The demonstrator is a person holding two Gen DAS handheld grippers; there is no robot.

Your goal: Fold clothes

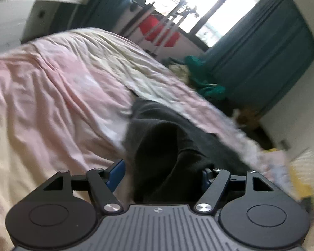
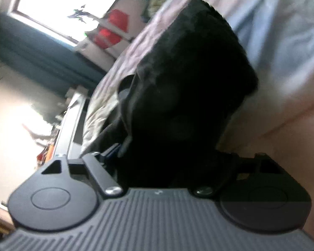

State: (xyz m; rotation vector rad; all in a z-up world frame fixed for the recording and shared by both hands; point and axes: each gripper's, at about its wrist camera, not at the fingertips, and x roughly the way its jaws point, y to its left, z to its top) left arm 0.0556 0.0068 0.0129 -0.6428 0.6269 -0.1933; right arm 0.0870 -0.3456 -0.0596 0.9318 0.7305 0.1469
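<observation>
- Task thing: a dark garment [image 1: 167, 138] on the bed [image 1: 52, 96], near the edge that faces the window [image 1: 178, 2]. Part of it lies on the pink sheet; part rises toward my two grippers.
- Left gripper [image 1: 163, 173]: cloth runs down between the blue pads [image 1: 117, 173]. The pads stand well apart in this view, with cloth bunched in the gap. I cannot tell whether the jaws truly pinch it or only frame it.
- Right gripper [image 2: 167, 161]: the garment [image 2: 190, 79] fills the space ahead and covers the right finger. Only the left finger shows. State of these jaws: cannot tell.
- Why held this way, my judgement: one edge is raised at two points so the cloth hangs straight and can be laid over on itself. The fold looks begun, not finished.
- Left view alone shows how the garment trails along the bed, the rumpled sheet and a green heap [image 1: 207, 83] on the floor by the curtain [image 1: 261, 48].
- Right view alone shows the lifted part as a broad, flat-sided panel, its far edge resting on the bed [image 2: 272, 31].
- Both views are motion-blurred; fine detail of the hem is lost.
</observation>
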